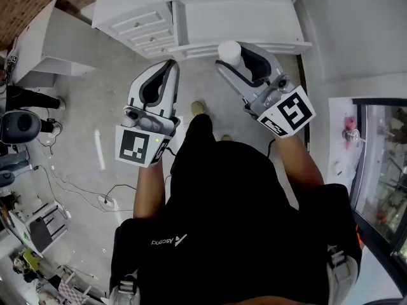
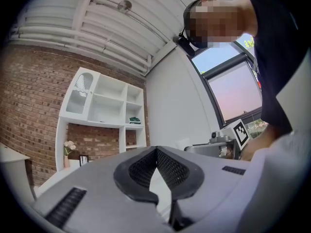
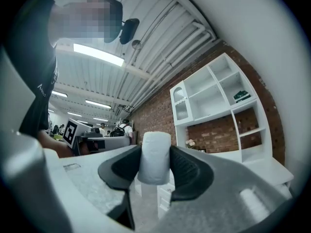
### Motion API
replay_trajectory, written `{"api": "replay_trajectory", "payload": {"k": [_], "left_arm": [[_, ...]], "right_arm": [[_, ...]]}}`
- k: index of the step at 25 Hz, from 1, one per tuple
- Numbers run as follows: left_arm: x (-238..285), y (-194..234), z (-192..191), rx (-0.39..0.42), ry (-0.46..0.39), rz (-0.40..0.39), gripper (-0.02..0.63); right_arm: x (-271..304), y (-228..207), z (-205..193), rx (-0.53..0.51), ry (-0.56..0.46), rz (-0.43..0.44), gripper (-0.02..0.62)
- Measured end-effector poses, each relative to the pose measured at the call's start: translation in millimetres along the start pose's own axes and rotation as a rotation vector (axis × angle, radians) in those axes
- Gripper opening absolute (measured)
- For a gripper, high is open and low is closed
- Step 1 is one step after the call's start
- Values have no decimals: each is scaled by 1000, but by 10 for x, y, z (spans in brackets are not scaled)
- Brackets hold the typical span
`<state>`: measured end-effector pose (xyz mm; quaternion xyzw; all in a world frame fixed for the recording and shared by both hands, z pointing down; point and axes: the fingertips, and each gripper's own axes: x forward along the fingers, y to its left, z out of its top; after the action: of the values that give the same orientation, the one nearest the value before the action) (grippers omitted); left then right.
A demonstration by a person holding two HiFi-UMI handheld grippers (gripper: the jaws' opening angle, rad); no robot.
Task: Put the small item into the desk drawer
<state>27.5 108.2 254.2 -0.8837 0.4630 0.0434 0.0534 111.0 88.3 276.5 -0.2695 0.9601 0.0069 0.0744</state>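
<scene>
Drawer [image 1: 141, 23] white; floor [image 1: 82, 107] grey concrete.

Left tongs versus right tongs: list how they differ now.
Left tongs are shut, tips touching, with nothing between; right tongs grip a white cylinder. Left tongs point nearly straight ahead; right tongs angle inward. Both have black pads and face the white desk.

Bare floor [image 1: 95, 94] lies before the shut drawers [image 1: 145, 29].

This is a loft-style office or lab: red brick wall [image 2: 29, 106], ribbed white ceiling [image 2: 97, 21], white cubby shelving [image 2: 104, 103], white drawer desk [image 1: 222, 18], loose cables [image 1: 105, 200] on grey concrete floor [image 1: 82, 100].
</scene>
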Motion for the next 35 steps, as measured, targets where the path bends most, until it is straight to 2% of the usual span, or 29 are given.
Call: {"api": "replay_trajectory", "payload": {"k": [11, 16, 25, 35], "left_arm": [[526, 1355, -379, -10, -11, -15, -2], [723, 1877, -638, -32, 19, -29, -2], [1010, 2381, -1043, -66, 60, -55, -2], [1333, 2670, -1452, -92, 83, 0, -2]], "right_arm": [[1363, -780, -503, -37, 161, -40, 180], [1934, -1089, -880, -43, 269, -54, 181], [2497, -1597, -1740, -24, 517, -93, 181], [2808, -2049, -2771, 5, 784, -78, 181]]}}
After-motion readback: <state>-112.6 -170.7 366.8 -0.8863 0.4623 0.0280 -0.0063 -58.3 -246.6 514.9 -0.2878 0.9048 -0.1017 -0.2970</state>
